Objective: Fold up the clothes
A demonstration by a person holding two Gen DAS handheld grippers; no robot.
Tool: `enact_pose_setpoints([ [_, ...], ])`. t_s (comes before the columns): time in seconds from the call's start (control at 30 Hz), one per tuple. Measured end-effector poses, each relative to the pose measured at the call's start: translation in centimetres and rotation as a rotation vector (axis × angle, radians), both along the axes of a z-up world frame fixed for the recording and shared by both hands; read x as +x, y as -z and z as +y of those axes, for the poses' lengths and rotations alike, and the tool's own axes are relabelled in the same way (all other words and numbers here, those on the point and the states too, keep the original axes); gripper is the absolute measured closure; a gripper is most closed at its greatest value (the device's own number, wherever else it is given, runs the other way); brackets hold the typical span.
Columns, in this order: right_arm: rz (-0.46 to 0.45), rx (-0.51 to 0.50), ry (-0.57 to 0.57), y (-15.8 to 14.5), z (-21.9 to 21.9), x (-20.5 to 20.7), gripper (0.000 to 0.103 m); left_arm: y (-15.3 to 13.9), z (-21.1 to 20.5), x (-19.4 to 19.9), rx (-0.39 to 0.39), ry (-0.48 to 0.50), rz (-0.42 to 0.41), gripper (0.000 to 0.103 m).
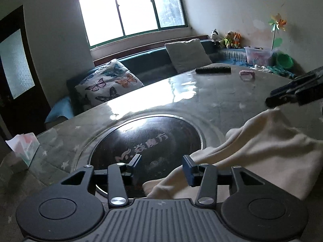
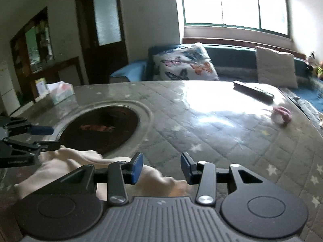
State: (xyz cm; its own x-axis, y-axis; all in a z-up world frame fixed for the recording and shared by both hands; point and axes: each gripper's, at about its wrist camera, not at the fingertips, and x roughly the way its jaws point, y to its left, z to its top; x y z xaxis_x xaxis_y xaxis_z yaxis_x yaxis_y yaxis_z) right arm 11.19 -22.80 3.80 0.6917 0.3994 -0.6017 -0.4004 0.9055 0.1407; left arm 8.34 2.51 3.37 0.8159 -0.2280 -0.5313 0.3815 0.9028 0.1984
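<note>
A cream garment (image 1: 266,141) lies crumpled on the table at the right of the left wrist view, one fold running under my left gripper (image 1: 161,167). That gripper is open, its right blue pad just above the cloth, gripping nothing. My right gripper (image 1: 272,96) reaches in from the far right, over the garment's far edge. In the right wrist view the garment (image 2: 66,165) lies at lower left and passes below my right gripper (image 2: 161,167), which is open and low over it. The left gripper (image 2: 46,138) shows at the left edge, fingers apart beside the cloth.
The table (image 2: 222,133) has a grey quilted star-print cover and a dark round inset (image 1: 145,147). On it are a tissue box (image 1: 24,149), a black remote (image 1: 213,69) and a small pink item (image 1: 247,74). A sofa with a butterfly cushion (image 1: 109,84) stands beyond.
</note>
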Motion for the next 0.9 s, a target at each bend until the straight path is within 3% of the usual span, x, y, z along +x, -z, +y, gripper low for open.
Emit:
enact_pose_setpoints([
  [0.13,-0.005,0.005,-0.048,-0.3,1.3,-0.2,0.067,-0.4,-1.5,0.2,-0.026,0.032,0.047,0.057],
  [0.2,-0.006,0.005,-0.064,-0.3,1.8,-0.2,0.074,-0.3,-2.2,0.6,-0.044,0.049,0.078,0.067],
  [0.37,-0.002,-0.008,-0.066,0.2,2.1,0.1,0.078,0.6,-3.9,2.2,-0.061,0.071,0.147,0.073],
  [0.53,0.001,-0.02,-0.068,0.7,2.5,0.4,0.08,2.4,-4.6,3.9,-0.057,0.043,0.203,0.072],
  [0.73,0.005,-0.035,-0.07,1.4,3.0,0.7,0.08,2.5,-4.4,3.7,-0.061,0.042,0.195,0.07],
  [0.9,0.044,-0.026,-0.041,2.0,2.5,1.3,0.073,2.5,-4.5,3.8,-0.053,0.021,0.188,0.059],
])
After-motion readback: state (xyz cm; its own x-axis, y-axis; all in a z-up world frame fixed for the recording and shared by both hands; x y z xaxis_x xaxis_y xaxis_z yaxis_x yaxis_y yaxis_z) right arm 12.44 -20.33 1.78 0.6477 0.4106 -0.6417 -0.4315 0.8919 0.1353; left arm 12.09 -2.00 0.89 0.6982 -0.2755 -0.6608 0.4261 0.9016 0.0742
